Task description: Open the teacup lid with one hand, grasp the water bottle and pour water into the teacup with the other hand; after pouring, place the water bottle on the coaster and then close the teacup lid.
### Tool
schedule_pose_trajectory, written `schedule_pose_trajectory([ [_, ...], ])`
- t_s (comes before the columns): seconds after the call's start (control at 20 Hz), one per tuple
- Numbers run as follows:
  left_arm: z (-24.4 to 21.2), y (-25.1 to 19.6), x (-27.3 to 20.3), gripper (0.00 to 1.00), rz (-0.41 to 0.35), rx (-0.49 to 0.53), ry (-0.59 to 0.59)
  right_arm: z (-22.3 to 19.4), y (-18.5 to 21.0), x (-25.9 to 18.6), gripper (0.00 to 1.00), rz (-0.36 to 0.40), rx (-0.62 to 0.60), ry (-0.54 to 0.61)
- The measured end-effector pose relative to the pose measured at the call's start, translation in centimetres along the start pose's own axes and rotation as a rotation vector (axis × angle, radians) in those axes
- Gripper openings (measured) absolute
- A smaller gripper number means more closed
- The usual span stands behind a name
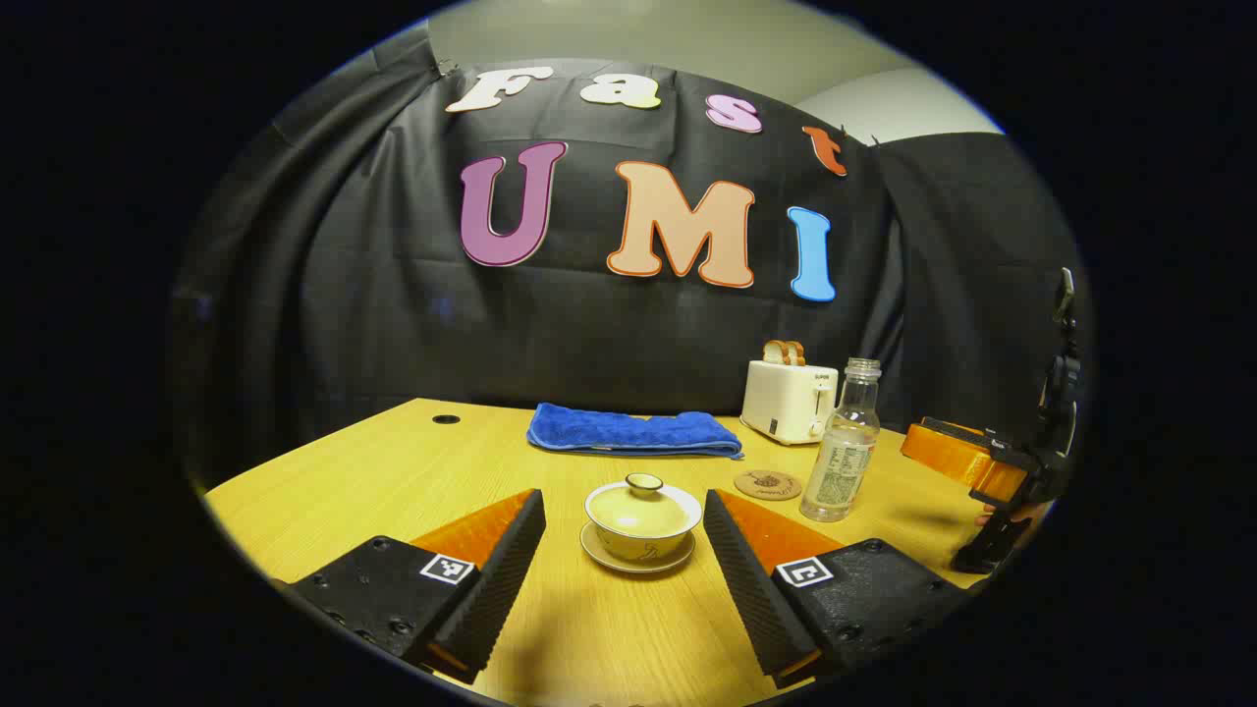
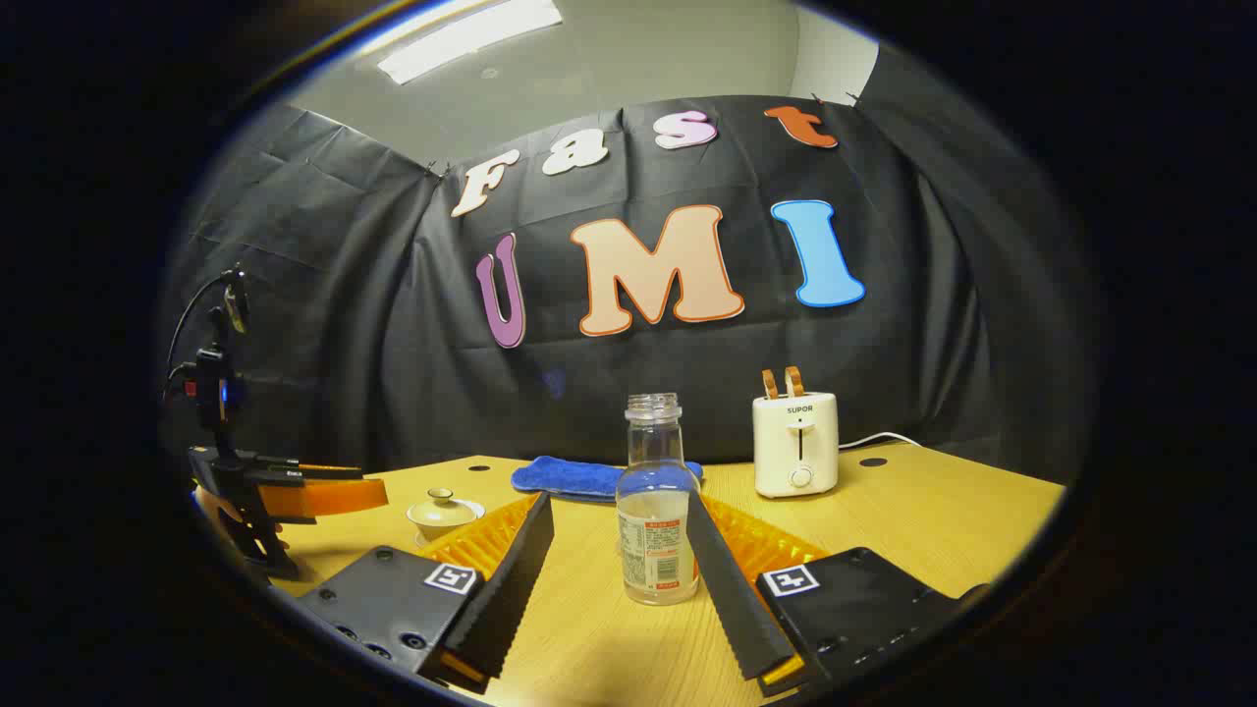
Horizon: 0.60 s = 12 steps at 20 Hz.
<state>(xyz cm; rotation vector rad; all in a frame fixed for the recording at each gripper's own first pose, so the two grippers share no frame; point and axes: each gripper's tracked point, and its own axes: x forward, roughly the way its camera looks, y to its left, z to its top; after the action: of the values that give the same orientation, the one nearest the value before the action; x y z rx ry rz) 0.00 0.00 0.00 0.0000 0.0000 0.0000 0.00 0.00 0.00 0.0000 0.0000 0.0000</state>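
A cream teacup [image 1: 643, 525] with its lid [image 1: 643, 503] on stands on a saucer on the wooden table. My left gripper [image 1: 624, 498] is open, and the cup sits just beyond and between its fingertips, untouched. To the right stand a round coaster [image 1: 767, 484] and an uncapped clear water bottle [image 1: 843, 447]. In the right gripper view the bottle [image 2: 656, 530], partly filled, stands between the fingers of my open right gripper [image 2: 619, 499]. Its right finger overlaps the bottle's edge and the left finger is apart from it. The teacup [image 2: 444, 513] is farther left there.
A folded blue towel [image 1: 633, 432] lies behind the cup. A white toaster [image 1: 789, 401] with bread slices stands at the back right near the bottle. The table [image 1: 393, 471] has a cable hole at the far left. The other gripper [image 1: 982, 466] comes in from the right edge.
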Motion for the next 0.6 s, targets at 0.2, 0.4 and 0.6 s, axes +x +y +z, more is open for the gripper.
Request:
schedule_pose_trajectory([
  [0.2, -0.90, -0.16, 0.12, 0.95, 0.002, -0.001, 0.019, 0.00, -0.09, 0.08, 0.89, -0.001, 0.002, 0.003],
  [0.4, -0.76, -0.35, 0.22, 0.95, 0.003, 0.009, 0.012, -0.22, -0.26, 0.28, 0.86, -0.008, -0.008, 0.010],
  [0.6, -0.58, -0.29, 0.26, 0.96, 0.007, 0.017, 0.002, -0.75, -0.17, 0.45, 0.94, -0.012, -0.027, 0.031],
])
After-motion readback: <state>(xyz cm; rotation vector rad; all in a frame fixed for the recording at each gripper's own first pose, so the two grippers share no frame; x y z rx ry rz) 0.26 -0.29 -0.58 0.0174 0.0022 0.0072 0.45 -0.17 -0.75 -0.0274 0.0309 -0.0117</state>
